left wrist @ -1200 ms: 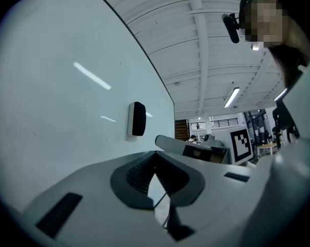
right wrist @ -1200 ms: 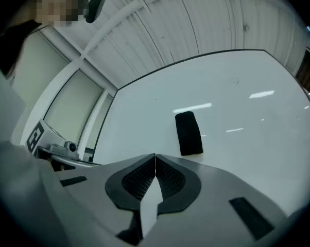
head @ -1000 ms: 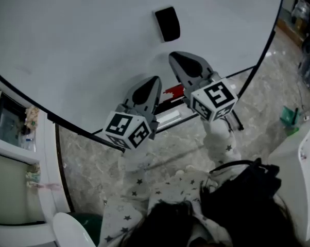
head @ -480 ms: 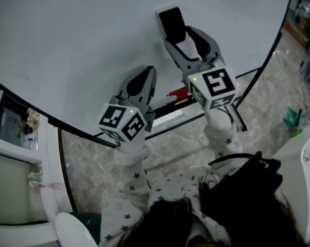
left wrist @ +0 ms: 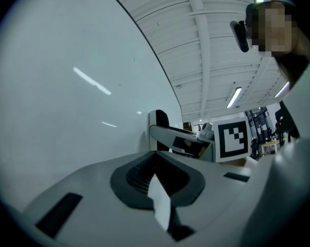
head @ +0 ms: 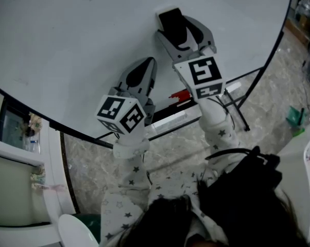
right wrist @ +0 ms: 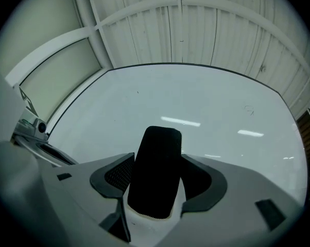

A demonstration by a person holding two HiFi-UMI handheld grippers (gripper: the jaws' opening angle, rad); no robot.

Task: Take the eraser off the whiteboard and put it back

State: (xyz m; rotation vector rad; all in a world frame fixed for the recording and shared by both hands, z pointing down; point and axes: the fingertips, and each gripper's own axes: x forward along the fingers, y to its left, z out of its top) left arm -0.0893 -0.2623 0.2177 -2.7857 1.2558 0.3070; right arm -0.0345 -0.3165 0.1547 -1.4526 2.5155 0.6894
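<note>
The black eraser point(head: 173, 22) sticks upright on the whiteboard point(head: 83, 35). My right gripper point(head: 176, 30) reaches up to it, its jaws opening, with the eraser between them and a thin gap at each side. In the right gripper view the eraser point(right wrist: 156, 171) stands between the two dark pads against the board point(right wrist: 206, 96). My left gripper point(head: 149, 63) is shut and holds nothing, lower and to the left, its tip close to the board. From the left gripper view, the closed left gripper point(left wrist: 157, 163) fills the foreground, with the right gripper point(left wrist: 178, 140) and eraser point(left wrist: 160, 120) beyond.
Below the board runs a pen tray point(head: 168, 118) with a red marker point(head: 178, 95). The board's dark stand legs point(head: 237, 112) cross the marbled floor. A black bag point(head: 242, 189) hangs at the person's front. White furniture point(head: 21, 158) stands at the left.
The right gripper rose to the eraser, rolled, and went from shut to open around it. The left gripper moved up slightly and stayed shut.
</note>
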